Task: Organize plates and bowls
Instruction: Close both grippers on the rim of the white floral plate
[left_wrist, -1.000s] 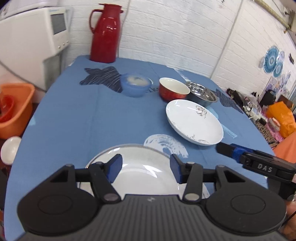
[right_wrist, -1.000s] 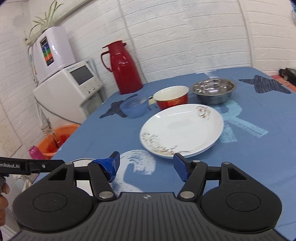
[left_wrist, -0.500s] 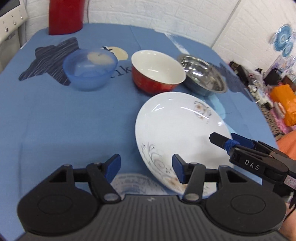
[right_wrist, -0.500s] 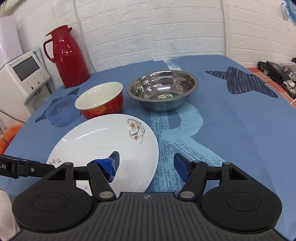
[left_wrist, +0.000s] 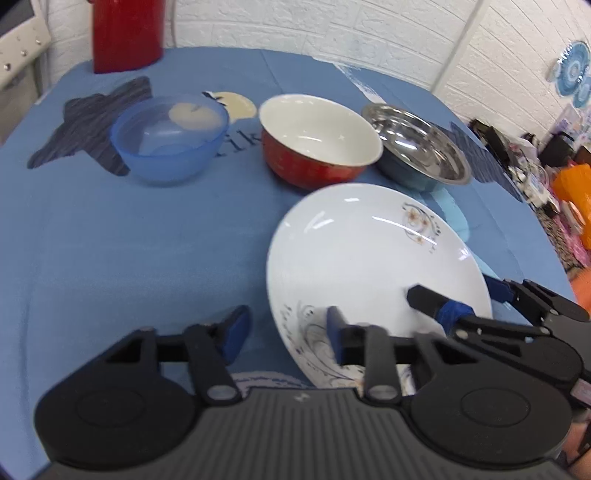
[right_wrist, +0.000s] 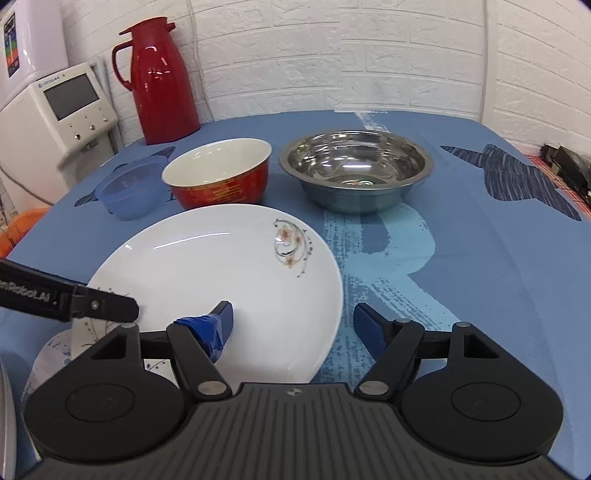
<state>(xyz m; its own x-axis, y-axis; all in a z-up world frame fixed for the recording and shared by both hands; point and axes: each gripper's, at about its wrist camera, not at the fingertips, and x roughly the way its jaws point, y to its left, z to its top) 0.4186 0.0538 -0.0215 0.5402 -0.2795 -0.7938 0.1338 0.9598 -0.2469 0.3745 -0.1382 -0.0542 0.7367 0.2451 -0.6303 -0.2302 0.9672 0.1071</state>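
A white plate (left_wrist: 369, 251) (right_wrist: 221, 266) with a flower print lies on the blue tablecloth, in front of three bowls. These are a blue plastic bowl (left_wrist: 170, 136) (right_wrist: 129, 188), a red bowl (left_wrist: 317, 140) (right_wrist: 218, 166) and a steel bowl (left_wrist: 417, 144) (right_wrist: 354, 162). My left gripper (left_wrist: 286, 332) is open, with the plate's near-left rim between its fingers. My right gripper (right_wrist: 295, 326) (left_wrist: 452, 290) is open too and straddles the plate's right rim. One of the left fingers (right_wrist: 110, 308) reaches over the plate's left edge in the right wrist view.
A red thermos (right_wrist: 159, 81) (left_wrist: 125, 33) stands at the back left of the table (right_wrist: 480, 229). A white appliance (right_wrist: 66, 110) is beside it, off the table. A pale rim of something (right_wrist: 5, 406) shows at the lower left edge. Cluttered items (left_wrist: 546, 155) lie off to the right.
Both grippers have moved forward and down to the flowered plate. The left one left the clear plate near the front edge. Each now has the plate's rim between its open fingers.
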